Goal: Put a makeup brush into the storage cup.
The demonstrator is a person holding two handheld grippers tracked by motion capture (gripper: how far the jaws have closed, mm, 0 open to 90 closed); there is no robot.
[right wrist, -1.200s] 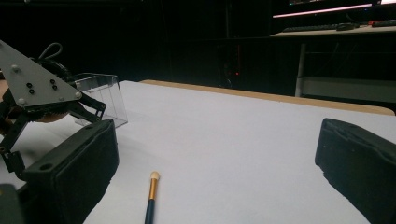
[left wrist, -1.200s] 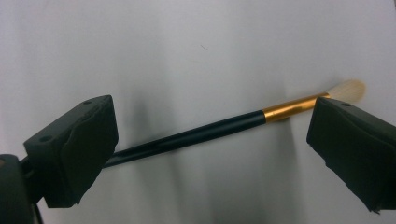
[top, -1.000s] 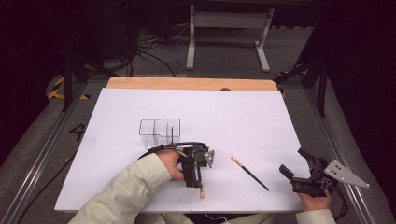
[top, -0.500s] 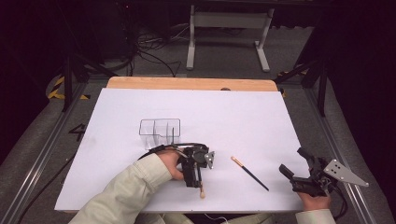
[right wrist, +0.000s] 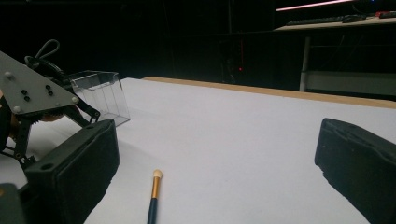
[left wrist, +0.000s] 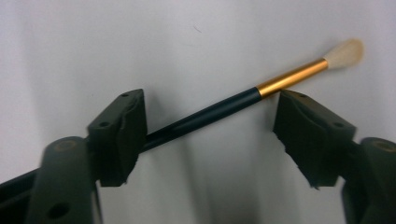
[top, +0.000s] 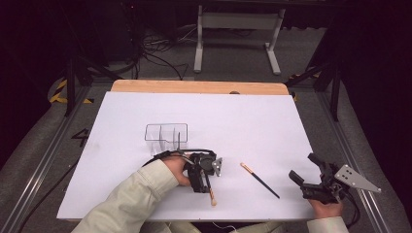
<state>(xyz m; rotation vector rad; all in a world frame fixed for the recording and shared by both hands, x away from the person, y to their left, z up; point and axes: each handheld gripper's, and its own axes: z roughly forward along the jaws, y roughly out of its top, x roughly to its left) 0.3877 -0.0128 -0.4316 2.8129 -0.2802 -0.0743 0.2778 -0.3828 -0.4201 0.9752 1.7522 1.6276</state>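
A makeup brush (left wrist: 224,106) with a dark handle, gold ferrule and pale tip lies on the white table, crossing diagonally between the jaws of my left gripper (left wrist: 210,126). The jaws stand open on either side of it and its handle runs past the left one. From above, the left gripper (top: 201,180) points toward the table's near edge, with the brush tip (top: 212,200) sticking out. A second brush (top: 260,180) (right wrist: 153,200) lies loose to the right. My right gripper (top: 300,165) (right wrist: 219,163) is open and empty near the right front corner.
A clear plastic organizer box (top: 166,133) (right wrist: 100,95) with compartments stands just behind the left gripper. The white sheet (top: 243,121) covers the table, with a wooden edge (top: 199,87) at the back. Metal rails run along both sides.
The left hand and gripper have shifted very slightly to the right over the brush. The right gripper and the second brush have stayed put.
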